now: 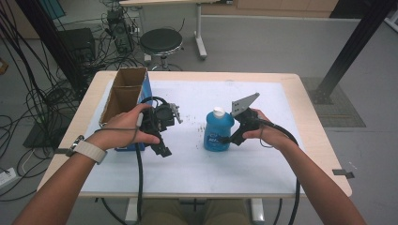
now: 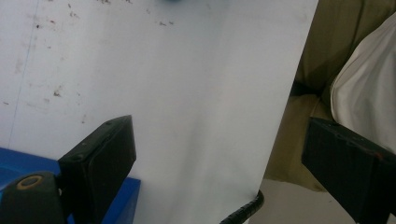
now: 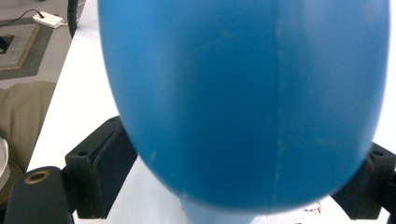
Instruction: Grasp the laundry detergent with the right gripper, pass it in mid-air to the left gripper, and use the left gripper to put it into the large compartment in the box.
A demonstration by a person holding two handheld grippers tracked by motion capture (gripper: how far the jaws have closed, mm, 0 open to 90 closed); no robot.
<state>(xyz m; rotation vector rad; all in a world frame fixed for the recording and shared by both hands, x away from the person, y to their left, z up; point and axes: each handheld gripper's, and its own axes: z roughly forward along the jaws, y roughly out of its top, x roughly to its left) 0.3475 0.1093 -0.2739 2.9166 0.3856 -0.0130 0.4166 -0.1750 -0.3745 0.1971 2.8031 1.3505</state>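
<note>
Blue bottle (image 1: 218,132): smooth plastic, rounded shoulders, white screw cap (image 1: 218,112), pale label low on its front. It stands upright near the middle of the desk (image 1: 309,140), a little toward your right side, on the white sheet (image 1: 197,164) that covers most of the top.

Your right gripper (image 1: 228,139) sits against the bottle's right flank, low on the body. In the right gripper view the blue wall (image 3: 243,93) bulges between the two black jaws, and both padded inner faces meet its curved sides; the jaws look clamped on the bottle. Your right hand (image 1: 263,131) wraps the gripper's body, with the grey three-cornered plate (image 1: 244,104) sticking up behind it.

Small dark crumbs (image 1: 195,123) lie scattered on the sheet just left of the bottle.

Your left gripper (image 1: 162,149) rests toward the left side of the desk, jaws pointing to the near edge. In the left gripper view the jaws (image 2: 210,172) stand wide apart with only bare white sheet between them. Your left hand (image 1: 126,126) wears a pale wristband (image 1: 89,151).

Behind that hand, by the far left corner, stands an open cardboard box (image 1: 124,93): brown corrugated inside, blue printed outside, tall and rectangular, divided into two compartments. Black cables (image 1: 139,183) trail off the near edge.
</note>
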